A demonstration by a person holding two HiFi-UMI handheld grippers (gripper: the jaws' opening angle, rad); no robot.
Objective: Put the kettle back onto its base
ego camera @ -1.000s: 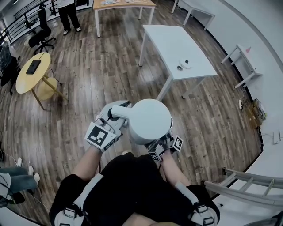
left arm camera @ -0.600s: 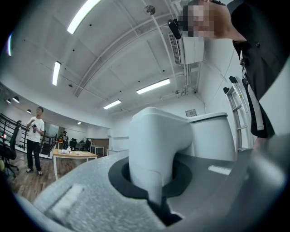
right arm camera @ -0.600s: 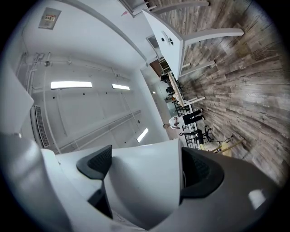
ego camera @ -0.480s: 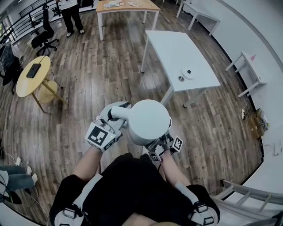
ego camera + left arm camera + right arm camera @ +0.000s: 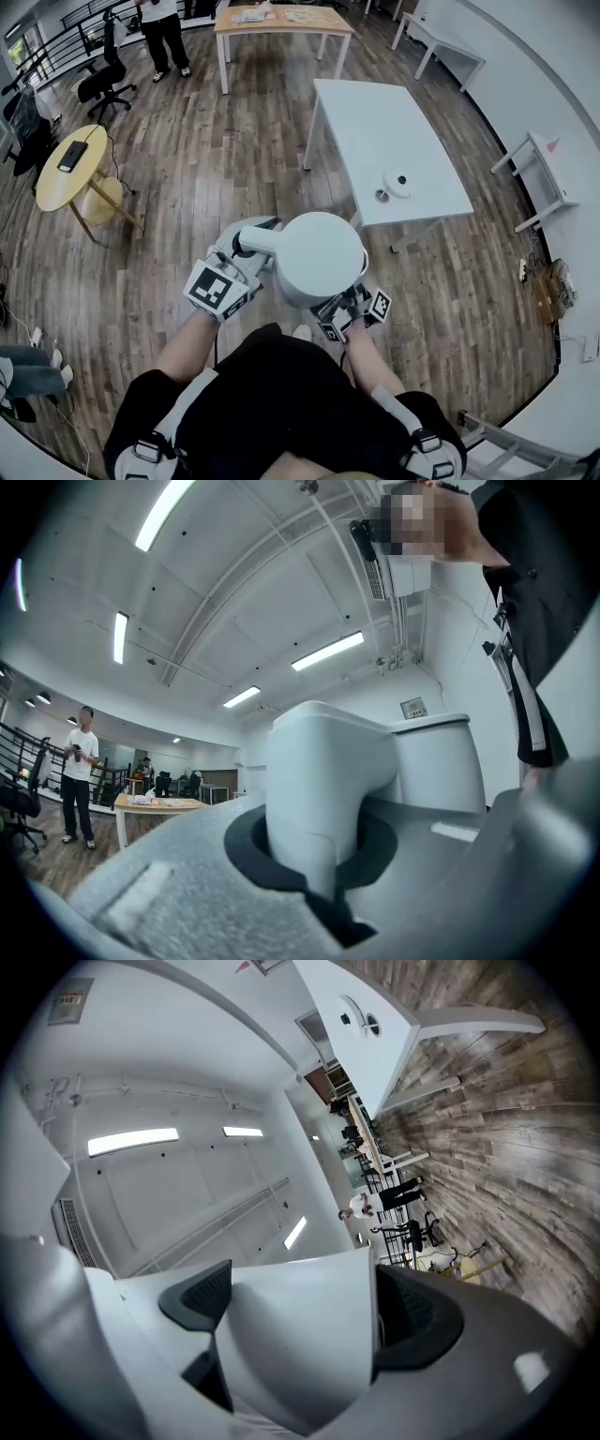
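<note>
Carried a white plastic electric kettle [image 5: 319, 258] in mid-air with both tongs, short of the white rectangular counter [image 5: 361, 112] and above the brown wooden plank floor [image 5: 234, 178]. Closed the left tongs [image 5: 314, 855] fully onto the kettle's thick white handle. Clamped the right tongs [image 5: 300, 1326] onto a white edge low on the kettle, on the side opposite the handle.

Had not yet set the kettle down: left the round white base with a dark centre [image 5: 397, 182] bare on the counter, close to its near edge. Judged the lift done, with the approach, the lining-up over the base and the lowering all left to do.

Found open floor between kettle and counter, with nothing standing in the way. Noted the counter's near edge and near corner as the edges to clear, plus a small white object [image 5: 382, 196] just beside the base. Saw plenty of bare counter beyond the base.
</note>
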